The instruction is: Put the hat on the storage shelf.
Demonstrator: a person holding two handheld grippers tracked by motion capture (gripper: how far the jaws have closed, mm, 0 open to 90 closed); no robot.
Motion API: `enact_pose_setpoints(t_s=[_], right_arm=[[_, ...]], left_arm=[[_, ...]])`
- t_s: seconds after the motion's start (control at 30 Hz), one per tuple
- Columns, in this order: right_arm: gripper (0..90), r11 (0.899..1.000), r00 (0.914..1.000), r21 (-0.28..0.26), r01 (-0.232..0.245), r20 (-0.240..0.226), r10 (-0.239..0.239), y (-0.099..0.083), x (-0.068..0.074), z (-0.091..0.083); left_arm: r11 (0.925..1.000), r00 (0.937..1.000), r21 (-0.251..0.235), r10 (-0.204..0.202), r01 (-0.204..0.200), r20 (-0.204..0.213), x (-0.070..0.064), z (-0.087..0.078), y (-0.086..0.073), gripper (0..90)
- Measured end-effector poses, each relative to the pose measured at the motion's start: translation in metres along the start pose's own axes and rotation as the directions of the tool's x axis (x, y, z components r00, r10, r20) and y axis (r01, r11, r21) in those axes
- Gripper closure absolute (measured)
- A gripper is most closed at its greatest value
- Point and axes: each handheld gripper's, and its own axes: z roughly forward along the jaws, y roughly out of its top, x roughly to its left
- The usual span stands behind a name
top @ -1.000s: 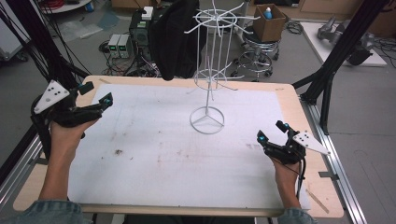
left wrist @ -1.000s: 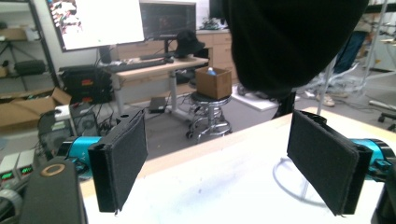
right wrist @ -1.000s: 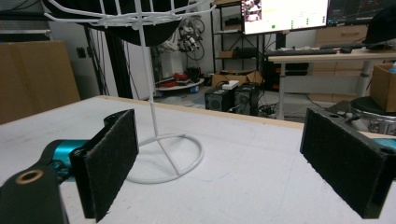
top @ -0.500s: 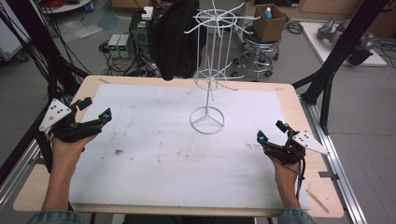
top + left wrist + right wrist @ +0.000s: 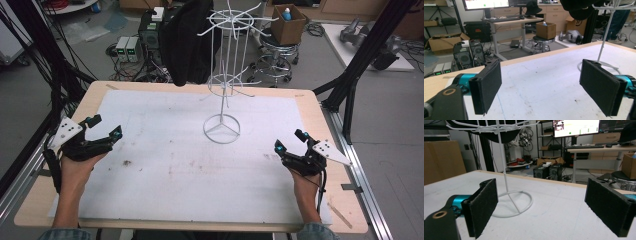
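Observation:
A white wire display rack stands on a ring base at the middle back of the white mat; a black cap hangs from its upper left hooks. My left gripper rests low at the mat's left edge, open and empty. My right gripper sits at the right edge, also open with nothing between its pads. The left gripper view has the rack's pole to the right beyond the wide-set jaws. In the right gripper view the rack's ring base lies just ahead on the left.
The mat lies on a wooden tabletop framed by black struts. Behind the table are a stool, a cardboard box, computer gear and a desk with monitors.
My left gripper has dropped lower and moved toward the near left edge of the mat. The right gripper has stayed where it was.

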Motion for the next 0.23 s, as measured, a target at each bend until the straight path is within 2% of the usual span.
enact_pose_setpoints(t_s=[0.23], right_arm=[[10.8, 1.000, 1.0000, 0.003, 0.002, 0.000, -0.002, -0.0001, 0.0001, 0.0000]], left_arm=[[1.0000, 1.0000, 0.003, -0.005, 0.005, -0.002, -0.0002, 0.0005, -0.0026, 18.0]])
